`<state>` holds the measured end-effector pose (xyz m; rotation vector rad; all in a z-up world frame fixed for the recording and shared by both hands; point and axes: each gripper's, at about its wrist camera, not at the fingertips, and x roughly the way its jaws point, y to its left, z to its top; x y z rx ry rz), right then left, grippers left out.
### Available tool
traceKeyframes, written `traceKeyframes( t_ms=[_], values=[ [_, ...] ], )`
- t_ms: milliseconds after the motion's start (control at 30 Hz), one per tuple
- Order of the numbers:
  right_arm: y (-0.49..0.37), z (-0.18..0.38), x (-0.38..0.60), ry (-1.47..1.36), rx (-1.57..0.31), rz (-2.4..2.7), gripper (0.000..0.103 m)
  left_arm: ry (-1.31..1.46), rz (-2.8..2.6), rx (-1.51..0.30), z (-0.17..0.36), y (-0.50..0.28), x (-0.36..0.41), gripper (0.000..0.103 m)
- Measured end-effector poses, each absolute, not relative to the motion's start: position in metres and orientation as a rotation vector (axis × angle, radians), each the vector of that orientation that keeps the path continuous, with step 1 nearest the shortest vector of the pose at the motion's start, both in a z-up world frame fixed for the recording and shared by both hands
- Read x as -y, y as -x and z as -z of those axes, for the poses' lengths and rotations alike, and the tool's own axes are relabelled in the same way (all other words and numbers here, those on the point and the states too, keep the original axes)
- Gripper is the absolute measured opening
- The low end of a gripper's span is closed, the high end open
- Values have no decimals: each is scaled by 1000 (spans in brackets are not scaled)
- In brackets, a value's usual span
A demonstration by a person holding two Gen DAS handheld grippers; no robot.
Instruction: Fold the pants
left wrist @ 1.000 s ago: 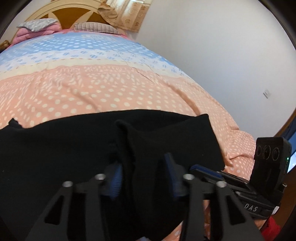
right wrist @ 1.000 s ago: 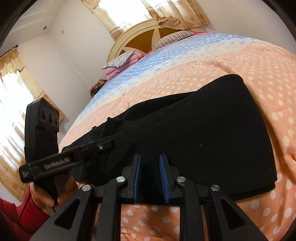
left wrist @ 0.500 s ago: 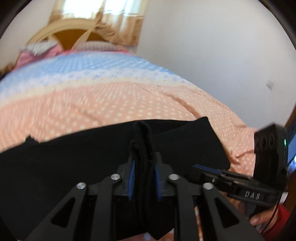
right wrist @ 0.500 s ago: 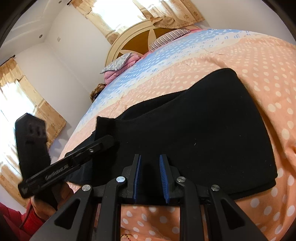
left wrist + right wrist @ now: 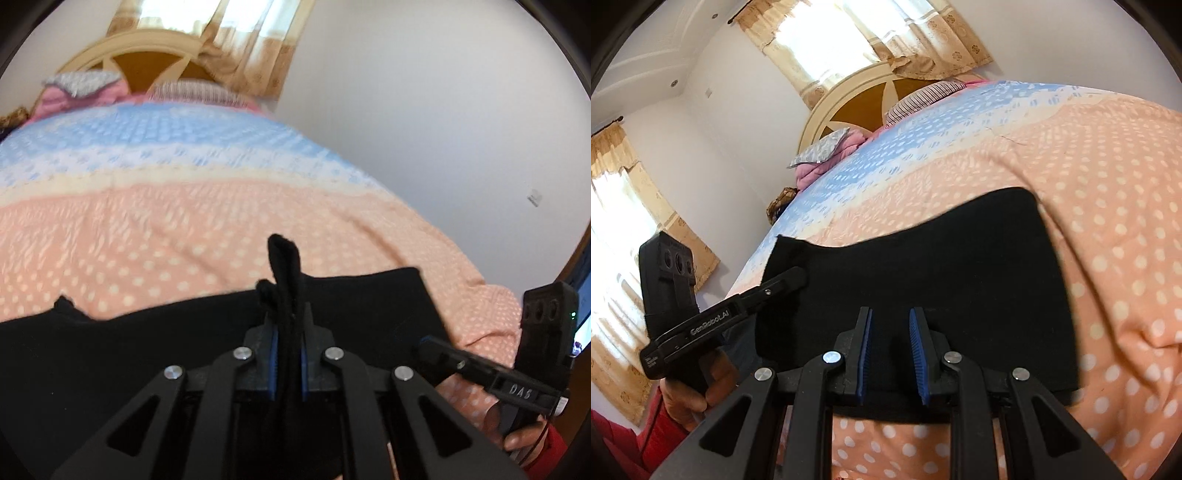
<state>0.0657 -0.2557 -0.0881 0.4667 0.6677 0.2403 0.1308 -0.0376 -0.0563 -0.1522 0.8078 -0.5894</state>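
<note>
Black pants (image 5: 129,354) lie flat on a dotted bedspread and fill the lower part of both views (image 5: 942,266). My left gripper (image 5: 287,332) is shut on a pinched fold of the pants, which sticks up between the blue pads. My right gripper (image 5: 890,328) is partly closed with the near edge of the pants between its blue pads; whether the pads clamp the cloth cannot be told. Each gripper shows in the other's view, the right one (image 5: 491,373) and the left one (image 5: 738,306).
The bedspread (image 5: 184,206) is peach with white dots near me and blue farther off. Pillows (image 5: 85,88) and a cream headboard (image 5: 849,99) stand at the far end. A white wall (image 5: 443,110) runs along the bed's right side. Curtained windows (image 5: 820,40) are behind.
My left gripper closed on a fold of the pants and lifted it. My right gripper stayed at the pants' near edge, its pads a little wider apart.
</note>
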Motion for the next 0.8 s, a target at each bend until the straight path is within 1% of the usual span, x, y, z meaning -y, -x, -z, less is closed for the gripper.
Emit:
traceKeyframes(
  t_ms=[67,100,167,200,233,267,300,433,500,533,600,667,733,767,800],
  values=[
    [-70,95,256,-441,-711,-209,22,149,570,-870,71,-135,34,13],
    [-73,100,255,-433,-743,-200,22,147,554,-887,77,-135,31,18],
    [-75,104,254,-427,-753,-208,22,166,546,-880,76,-131,24,21],
    [-76,102,254,-414,-759,-209,22,158,532,-878,73,-129,22,31],
    [-78,97,253,-392,-764,-206,22,135,499,-873,68,-128,18,46],
    [-78,90,254,-372,-749,-193,22,114,456,-854,60,-124,12,52],
    [-77,80,256,-347,-711,-178,22,109,431,-823,53,-122,7,56],
    [-83,51,265,-270,-636,-119,22,90,381,-679,21,-115,4,55],
    [-94,45,268,-244,-621,-101,22,61,407,-633,19,-114,17,55],
    [-101,45,268,-224,-620,-97,22,41,425,-626,23,-113,27,51],
    [-118,55,270,-184,-663,-47,22,20,454,-666,38,-116,45,47],
    [-139,82,278,-223,-772,12,22,15,456,-743,62,-119,55,47],
    [-136,90,285,-267,-718,-2,22,-3,444,-806,83,-120,57,47],
    [-134,91,287,-275,-703,-10,22,-25,439,-784,85,-119,57,49],
    [-132,91,288,-277,-695,-15,22,-54,435,-775,84,-116,56,56]
  ],
)
